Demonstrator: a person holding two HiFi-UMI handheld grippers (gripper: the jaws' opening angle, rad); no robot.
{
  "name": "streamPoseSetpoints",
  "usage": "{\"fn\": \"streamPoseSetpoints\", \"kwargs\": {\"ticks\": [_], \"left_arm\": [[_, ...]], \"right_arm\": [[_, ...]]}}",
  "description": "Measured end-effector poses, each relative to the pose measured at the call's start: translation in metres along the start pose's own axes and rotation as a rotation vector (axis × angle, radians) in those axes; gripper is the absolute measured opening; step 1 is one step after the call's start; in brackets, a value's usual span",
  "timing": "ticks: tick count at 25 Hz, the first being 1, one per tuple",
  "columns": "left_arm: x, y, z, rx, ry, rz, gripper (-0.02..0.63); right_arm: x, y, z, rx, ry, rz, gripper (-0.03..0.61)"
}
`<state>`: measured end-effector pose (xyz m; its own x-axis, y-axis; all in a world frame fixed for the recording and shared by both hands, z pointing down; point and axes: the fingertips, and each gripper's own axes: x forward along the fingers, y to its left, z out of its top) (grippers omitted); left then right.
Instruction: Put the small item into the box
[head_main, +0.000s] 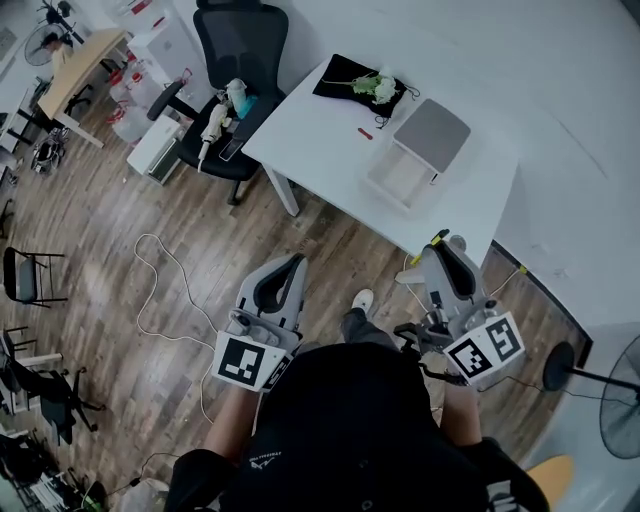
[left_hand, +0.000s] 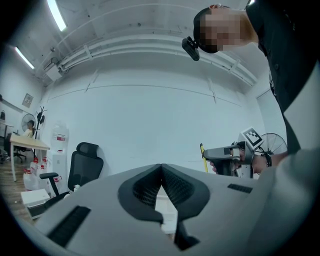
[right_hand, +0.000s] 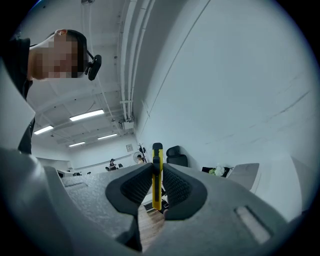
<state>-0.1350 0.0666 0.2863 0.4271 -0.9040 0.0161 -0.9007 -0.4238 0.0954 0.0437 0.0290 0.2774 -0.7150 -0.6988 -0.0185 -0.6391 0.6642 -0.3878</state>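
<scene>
My right gripper (head_main: 441, 246) (right_hand: 157, 186) is shut on a slim yellow item with a black tip (right_hand: 157, 172). The item pokes out past the jaws (head_main: 438, 237). It also shows from the left gripper view as a yellow item (left_hand: 203, 156) in the right gripper (left_hand: 221, 153). My left gripper (head_main: 294, 263) (left_hand: 161, 172) is shut with nothing between its jaws. Both are held at waist height above the wooden floor, short of the white table (head_main: 320, 140). The open grey box (head_main: 416, 155) (right_hand: 243, 173) stands on the table's right part, lid raised.
A black cloth with white flowers (head_main: 365, 87) (right_hand: 218, 171) lies at the table's far edge, with a small red object (head_main: 366, 132) beside it. A black office chair (head_main: 225, 70) (left_hand: 82, 165) loaded with things stands left of the table. A white cable (head_main: 160, 290) trails on the floor.
</scene>
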Motion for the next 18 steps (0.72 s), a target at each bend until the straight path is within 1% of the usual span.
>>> {"fn": "streamPoseSetpoints", "kwargs": {"ticks": [7,12,15,18], "left_arm": [[0.059,-0.005,0.003,0.006,-0.012,0.034,0.005],[0.094,-0.001,0.004,0.019,-0.018,0.056,0.005],[0.108,0.0,0.002,0.013,-0.013,0.059,0.005],[0.126,0.005,-0.001,0.007,-0.007,0.046,0.005]], "right_arm": [[0.023,-0.06,0.014,0.027,0.025,0.039,0.068],[0.043,-0.09,0.028,0.026,0.026,0.072,0.068],[0.049,-0.104,0.031,0.033,0.028,0.07,0.069],[0.054,-0.118,0.036,0.035,0.02,0.049,0.069]]}}
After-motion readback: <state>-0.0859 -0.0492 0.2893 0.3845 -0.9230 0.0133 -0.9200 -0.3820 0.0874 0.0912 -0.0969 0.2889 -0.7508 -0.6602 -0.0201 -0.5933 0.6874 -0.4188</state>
